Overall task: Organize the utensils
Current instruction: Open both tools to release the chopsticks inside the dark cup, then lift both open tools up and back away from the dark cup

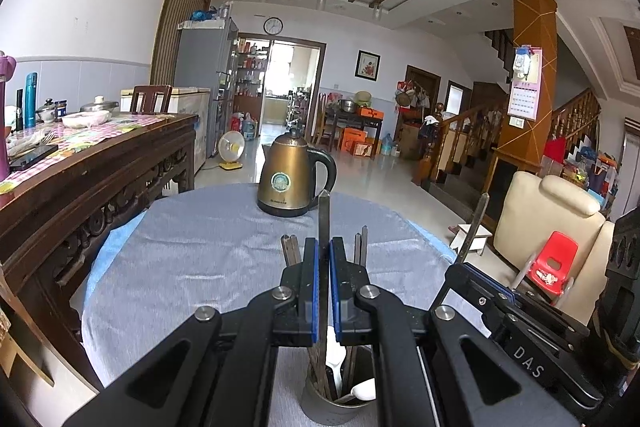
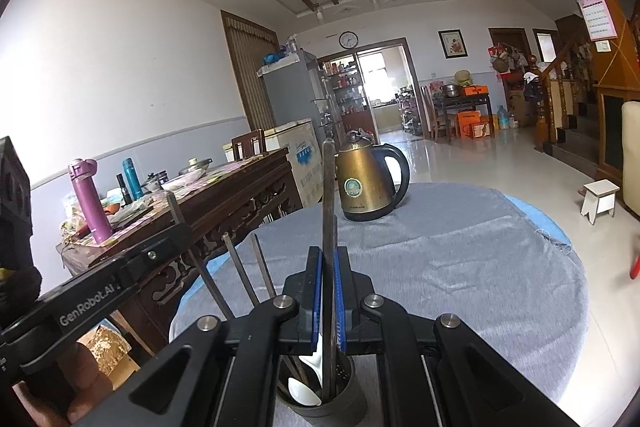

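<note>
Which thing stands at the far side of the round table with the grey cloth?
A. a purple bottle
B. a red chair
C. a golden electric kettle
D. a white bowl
C: the golden kettle stands upright on the grey cloth of the round table, beyond both grippers.

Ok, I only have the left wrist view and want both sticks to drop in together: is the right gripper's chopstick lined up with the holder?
Observer: Yes. The right gripper has its jaws shut on a chopstick, and its lower end reaches down inside the utensil holder.
Operator: Anything crowding it in there?
Observer: A white spoon sits in the holder just left of that chopstick.
Operator: How does my left gripper look from that side?
Observer: The left gripper comes in from the left edge with a hand under it. The second chopstick sticks up from its jaws.
</note>
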The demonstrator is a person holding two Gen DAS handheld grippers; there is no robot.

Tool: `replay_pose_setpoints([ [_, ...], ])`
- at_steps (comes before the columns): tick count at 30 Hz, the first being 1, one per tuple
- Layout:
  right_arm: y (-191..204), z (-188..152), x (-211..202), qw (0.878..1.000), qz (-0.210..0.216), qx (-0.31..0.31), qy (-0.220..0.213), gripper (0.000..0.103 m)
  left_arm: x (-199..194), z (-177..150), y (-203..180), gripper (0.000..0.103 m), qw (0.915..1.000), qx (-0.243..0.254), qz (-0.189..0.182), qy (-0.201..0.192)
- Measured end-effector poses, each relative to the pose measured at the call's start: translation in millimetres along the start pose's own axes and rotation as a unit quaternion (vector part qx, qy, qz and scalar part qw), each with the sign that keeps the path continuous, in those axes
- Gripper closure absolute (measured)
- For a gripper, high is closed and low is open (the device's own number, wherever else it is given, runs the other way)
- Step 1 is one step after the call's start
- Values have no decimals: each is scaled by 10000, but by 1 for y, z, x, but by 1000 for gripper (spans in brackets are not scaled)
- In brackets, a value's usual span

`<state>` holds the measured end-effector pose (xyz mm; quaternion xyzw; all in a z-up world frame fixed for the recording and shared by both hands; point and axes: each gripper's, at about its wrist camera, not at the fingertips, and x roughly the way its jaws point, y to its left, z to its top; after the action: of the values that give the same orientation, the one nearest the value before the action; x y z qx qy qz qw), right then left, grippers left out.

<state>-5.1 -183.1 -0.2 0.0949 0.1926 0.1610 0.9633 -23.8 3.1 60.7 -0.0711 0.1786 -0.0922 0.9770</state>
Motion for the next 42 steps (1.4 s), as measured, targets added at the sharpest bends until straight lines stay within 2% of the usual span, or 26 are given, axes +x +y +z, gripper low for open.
replay_pose_setpoints([
  [15,7,-7,6,9996,76,-140,221,96,9,-6,13,98,9993,-246,-21,272],
  [28,6,-13,12,9983,186,-151,527,95,15,-12,12,96,9969,-379,-375,579],
  [29,5,-13,13,9982,187,-127,560,93,16,-12,12,93,9966,-378,-389,620],
  [30,4,-13,13,9981,178,-95,586,84,16,-12,12,80,9964,-387,-388,650],
  [31,1,-12,13,9980,169,-47,605,77,15,-13,13,63,9962,-402,-374,674],
  [33,-5,-11,10,9985,153,71,528,55,11,-14,15,49,9968,-402,-282,623],
  [35,-9,-10,4,9992,109,126,373,54,8,-14,17,46,9974,-348,-199,591],
  [37,-14,-6,0,9995,52,151,272,54,6,-14,20,34,9974,-334,-117,628],
  [41,-24,-1,-6,9995,-54,256,167,54,5,-16,26,29,9961,-367,167,780],
  [42,-26,-1,-7,9994,-74,280,176,54,7,-16,26,24,9950,-342,344,870],
])
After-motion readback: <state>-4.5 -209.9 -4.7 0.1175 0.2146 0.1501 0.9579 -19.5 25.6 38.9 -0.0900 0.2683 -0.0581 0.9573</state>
